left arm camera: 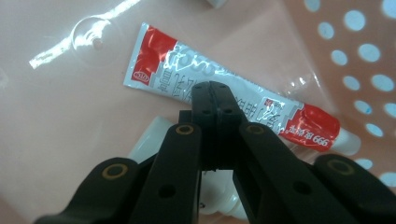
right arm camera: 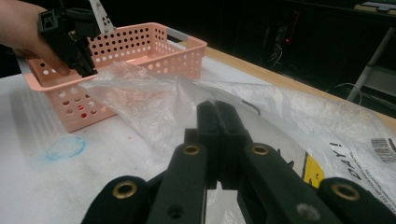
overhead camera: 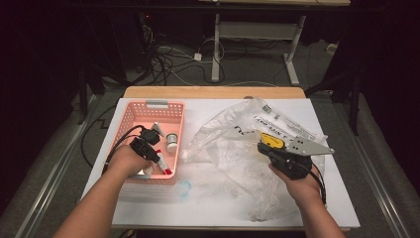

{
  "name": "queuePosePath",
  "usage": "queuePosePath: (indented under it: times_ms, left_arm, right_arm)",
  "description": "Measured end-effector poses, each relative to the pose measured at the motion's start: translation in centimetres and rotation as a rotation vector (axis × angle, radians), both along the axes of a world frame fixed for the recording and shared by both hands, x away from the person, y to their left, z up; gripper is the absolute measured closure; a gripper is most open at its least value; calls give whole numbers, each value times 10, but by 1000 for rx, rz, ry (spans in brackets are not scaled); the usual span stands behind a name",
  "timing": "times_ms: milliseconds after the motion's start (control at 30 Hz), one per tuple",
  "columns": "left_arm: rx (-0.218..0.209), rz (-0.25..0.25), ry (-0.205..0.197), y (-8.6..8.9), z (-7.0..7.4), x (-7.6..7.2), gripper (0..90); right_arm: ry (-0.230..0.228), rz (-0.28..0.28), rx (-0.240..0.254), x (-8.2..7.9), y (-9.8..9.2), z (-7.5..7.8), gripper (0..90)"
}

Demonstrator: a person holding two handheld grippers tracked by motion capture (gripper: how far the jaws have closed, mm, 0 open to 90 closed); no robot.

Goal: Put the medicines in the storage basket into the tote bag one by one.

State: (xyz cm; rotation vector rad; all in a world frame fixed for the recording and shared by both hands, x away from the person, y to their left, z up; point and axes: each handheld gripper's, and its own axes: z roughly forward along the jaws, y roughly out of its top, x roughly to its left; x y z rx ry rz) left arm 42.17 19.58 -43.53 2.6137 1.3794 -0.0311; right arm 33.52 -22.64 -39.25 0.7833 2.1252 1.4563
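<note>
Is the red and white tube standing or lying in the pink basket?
Lying: the tube rests flat on the floor of the basket.

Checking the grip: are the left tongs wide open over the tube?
No, the left tongs are shut, jaws pressed together above the red-and-white tube.

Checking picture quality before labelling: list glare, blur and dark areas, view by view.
High view: dark surroundings, lit white table, soft overall. Left gripper view: glare streaks on the pink basket floor and on the red-and-white tube; near jaws blurred. Right gripper view: black background, plastic bag shiny, jaws out of focus.
</note>
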Motion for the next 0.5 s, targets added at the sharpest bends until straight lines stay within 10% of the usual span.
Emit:
queuePosePath:
  times_ms: [500]
  left_arm:
    - [0,-9,-31,-13,-1,9,879]
  right_arm:
    - [2,3,-7,0,2,-1,900]
